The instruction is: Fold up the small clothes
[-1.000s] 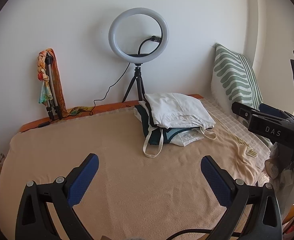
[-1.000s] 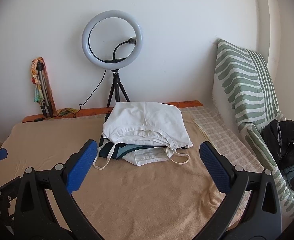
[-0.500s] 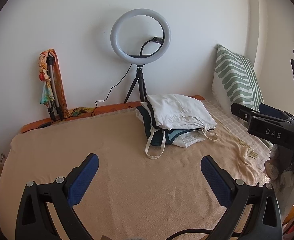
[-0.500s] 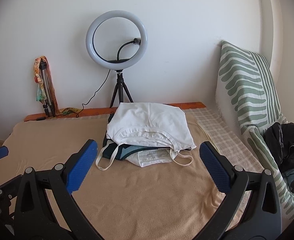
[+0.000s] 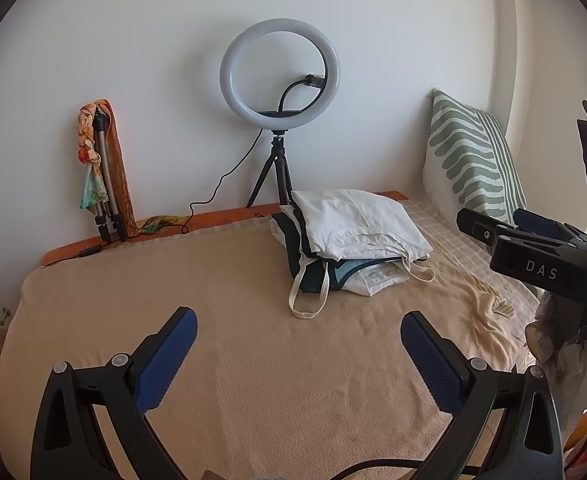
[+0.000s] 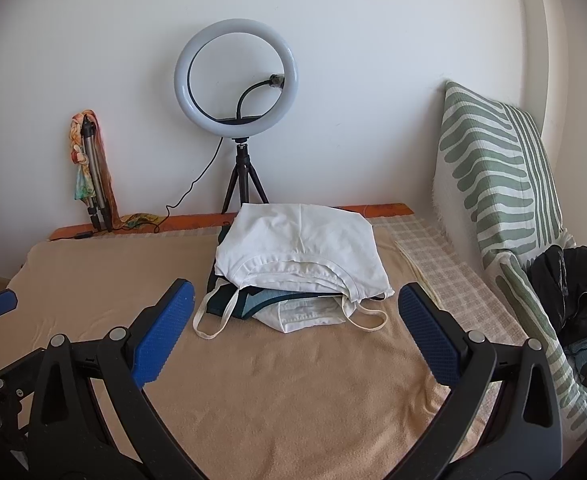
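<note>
A stack of folded small clothes (image 5: 349,240) lies at the back of the beige blanket (image 5: 253,360), a white garment on top, teal and white ones under it, straps hanging off the front. It also shows in the right wrist view (image 6: 301,264). My left gripper (image 5: 297,336) is open and empty, above the blanket in front of the stack. My right gripper (image 6: 293,312) is open and empty, just in front of the stack. The right gripper's body (image 5: 541,248) shows at the right of the left wrist view.
A ring light on a tripod (image 6: 237,128) stands against the wall behind the stack. A folded tripod with a scarf (image 5: 101,168) leans at the back left. A green striped pillow (image 6: 501,184) stands at the right, dark clothes (image 6: 573,292) heaped beside it.
Both grippers have drawn back and risen a little from the stack, which sits lower and farther in both views. Both stay open.
</note>
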A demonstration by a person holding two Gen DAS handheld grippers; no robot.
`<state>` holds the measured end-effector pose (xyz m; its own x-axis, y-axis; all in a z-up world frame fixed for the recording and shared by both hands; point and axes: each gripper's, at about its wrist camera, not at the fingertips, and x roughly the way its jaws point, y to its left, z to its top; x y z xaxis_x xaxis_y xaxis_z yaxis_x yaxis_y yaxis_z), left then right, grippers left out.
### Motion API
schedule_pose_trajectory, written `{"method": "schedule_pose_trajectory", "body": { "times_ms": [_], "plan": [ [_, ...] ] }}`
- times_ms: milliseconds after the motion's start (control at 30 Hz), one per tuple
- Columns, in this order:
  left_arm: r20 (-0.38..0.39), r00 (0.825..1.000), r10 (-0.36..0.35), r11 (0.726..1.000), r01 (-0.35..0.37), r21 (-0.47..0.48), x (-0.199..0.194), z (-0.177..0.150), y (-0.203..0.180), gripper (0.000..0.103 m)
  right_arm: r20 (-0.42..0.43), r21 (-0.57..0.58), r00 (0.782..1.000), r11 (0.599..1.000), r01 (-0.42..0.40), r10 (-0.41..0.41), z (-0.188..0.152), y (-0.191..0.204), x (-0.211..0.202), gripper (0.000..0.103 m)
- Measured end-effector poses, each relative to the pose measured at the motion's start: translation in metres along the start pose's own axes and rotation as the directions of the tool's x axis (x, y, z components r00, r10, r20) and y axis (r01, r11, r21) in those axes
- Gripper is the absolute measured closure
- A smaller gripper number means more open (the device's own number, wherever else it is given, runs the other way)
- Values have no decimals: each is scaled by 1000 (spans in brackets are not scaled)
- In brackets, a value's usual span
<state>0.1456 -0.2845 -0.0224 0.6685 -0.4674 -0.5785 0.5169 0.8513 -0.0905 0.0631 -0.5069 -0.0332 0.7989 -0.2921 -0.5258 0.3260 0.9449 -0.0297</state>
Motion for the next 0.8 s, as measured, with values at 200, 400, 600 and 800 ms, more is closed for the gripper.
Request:
{"method": "schedule_pose_trajectory", "body": {
  "times_ms": [200,400,600,800],
  "plan": [
    [3,1000,6,1000,-6,2,1,0,0,0,-1,-1,1000,1000,1,-1,0,0,0,0],
    [4,1000,11,1000,-11,9,3,-1,-2,0,-1,-2,1000,1000,-2,2,0,-1,2,0],
    [5,1000,13,1000,-13,15,5,-2,-4,0,-1,-1,1000,1000,-3,3,1,-2,3,0],
    [9,1000,15,1000,-15,20,6,-2,-6,0,-2,-1,1000,1000,-4,4,-1,-2,3,0]
  ]
}}
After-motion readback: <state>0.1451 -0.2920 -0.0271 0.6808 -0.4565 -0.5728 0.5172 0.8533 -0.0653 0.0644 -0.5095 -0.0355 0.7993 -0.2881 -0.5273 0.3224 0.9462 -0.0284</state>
